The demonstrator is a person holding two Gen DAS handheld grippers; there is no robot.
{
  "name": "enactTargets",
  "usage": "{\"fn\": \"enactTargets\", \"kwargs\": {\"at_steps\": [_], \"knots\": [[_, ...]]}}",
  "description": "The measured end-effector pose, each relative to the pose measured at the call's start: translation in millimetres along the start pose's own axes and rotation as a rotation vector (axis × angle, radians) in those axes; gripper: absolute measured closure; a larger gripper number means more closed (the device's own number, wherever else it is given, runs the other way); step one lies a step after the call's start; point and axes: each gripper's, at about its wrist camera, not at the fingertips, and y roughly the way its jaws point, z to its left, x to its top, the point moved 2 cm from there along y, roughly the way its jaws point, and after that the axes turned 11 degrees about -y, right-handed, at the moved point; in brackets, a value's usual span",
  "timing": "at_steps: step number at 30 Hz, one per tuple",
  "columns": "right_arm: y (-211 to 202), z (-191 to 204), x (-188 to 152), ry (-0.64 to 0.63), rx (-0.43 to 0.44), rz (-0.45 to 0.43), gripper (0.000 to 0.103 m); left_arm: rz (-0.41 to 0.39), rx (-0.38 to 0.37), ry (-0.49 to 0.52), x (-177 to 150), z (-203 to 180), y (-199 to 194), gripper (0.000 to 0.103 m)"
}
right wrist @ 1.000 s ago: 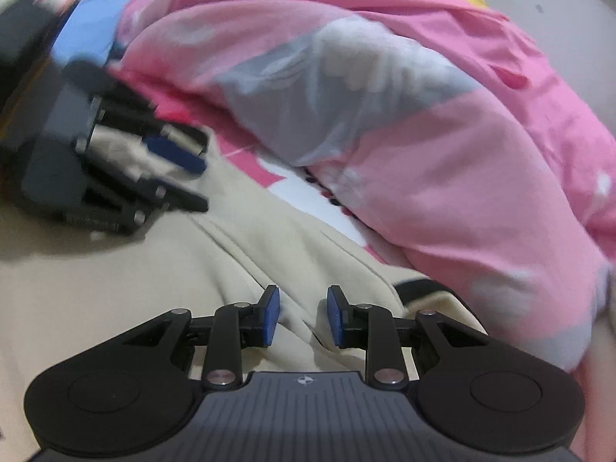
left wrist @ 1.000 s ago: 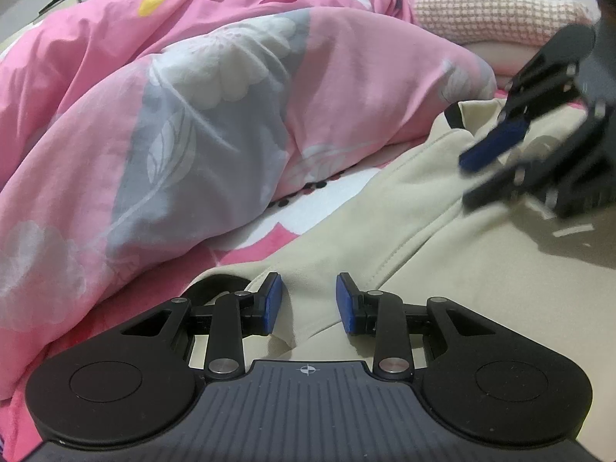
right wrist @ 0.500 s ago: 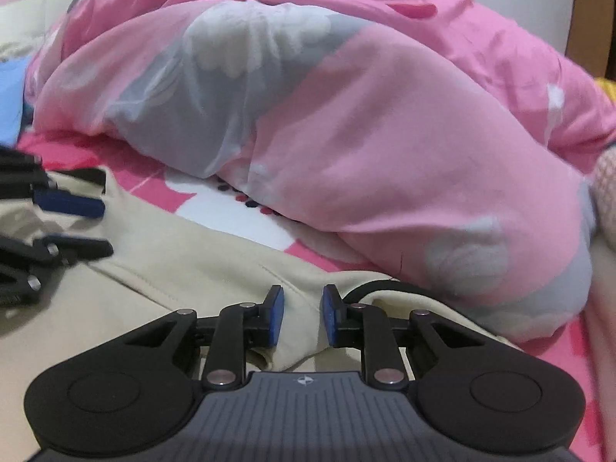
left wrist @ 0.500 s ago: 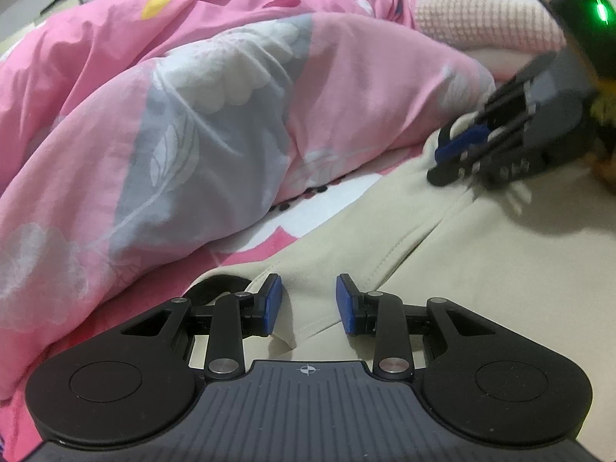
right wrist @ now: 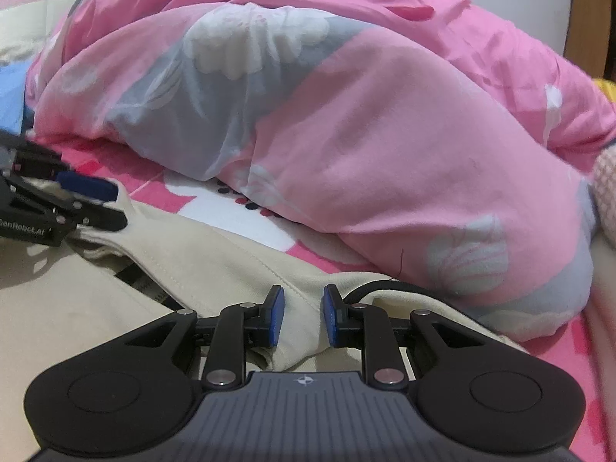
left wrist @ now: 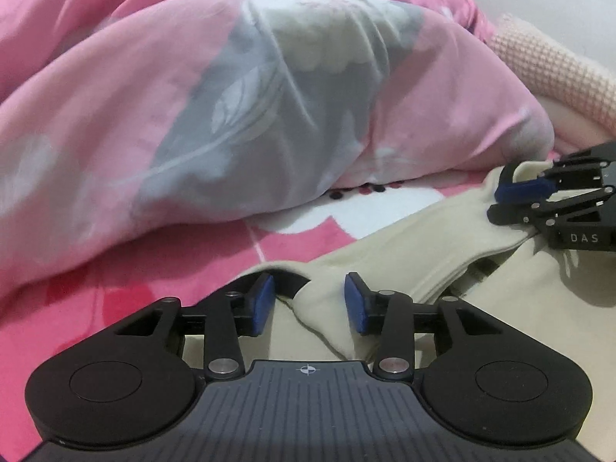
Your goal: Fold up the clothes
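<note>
pink bedding [left wrist: 115, 123] backs the beige garment [left wrist: 423, 246] spread on the bed, where the left gripper [left wrist: 308, 302] is now opening off its edge while the right gripper [right wrist: 300, 313] seemingly pinches a fold, so one corner is being released.

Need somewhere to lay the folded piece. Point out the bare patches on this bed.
Free: the pink bedsheet strip between the pink duvet and the beige garment's edge. Crowded: the duvet heap behind, and the garment's edge, with the left gripper opening and the right gripper.
</note>
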Motion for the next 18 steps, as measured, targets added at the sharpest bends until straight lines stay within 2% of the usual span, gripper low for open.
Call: {"fn": "enactTargets", "kwargs": {"at_steps": [5,7,8,10,12,13,15,17,18], "knots": [[-4.4,-4.0,2.8,0.027,0.013,-0.003,0.079,-0.038,-0.003,-0.017,0.8,0.6,-12.0,0.059],[-14.6,-3.5,9.9,0.017,0.005,-0.017,0.079,-0.085,0.004,-0.010,4.5,-4.6,-25.7,0.058],[-22.1,-2.2,15.3,0.015,0.003,-0.042,0.079,-0.112,0.001,-0.001,5.9,-8.1,-32.7,0.055],[-36.2,0.9,26.0,0.015,0.007,-0.092,0.079,-0.164,-0.015,0.046,7.2,-18.2,-41.5,0.047],[-42.3,8.1,35.9,0.022,0.065,-0.131,0.079,-0.165,-0.020,0.141,4.6,-36.2,-37.3,0.046],[-40.4,13.9,38.7,0.012,0.096,-0.130,0.079,-0.133,0.005,0.209,-1.7,-45.5,-28.8,0.046],[-26.3,28.0,35.4,-0.016,0.148,-0.072,0.079,-0.072,0.053,0.337,-13.7,-63.1,-12.4,0.046],[-1.6,43.5,17.4,-0.040,0.191,0.041,0.079,-0.070,0.073,0.352,-20.0,-65.6,-7.4,0.046],[-1.6,45.5,13.2,-0.044,0.180,0.016,0.079,-0.069,0.084,0.359,-23.1,-66.9,-5.0,0.046]]}}
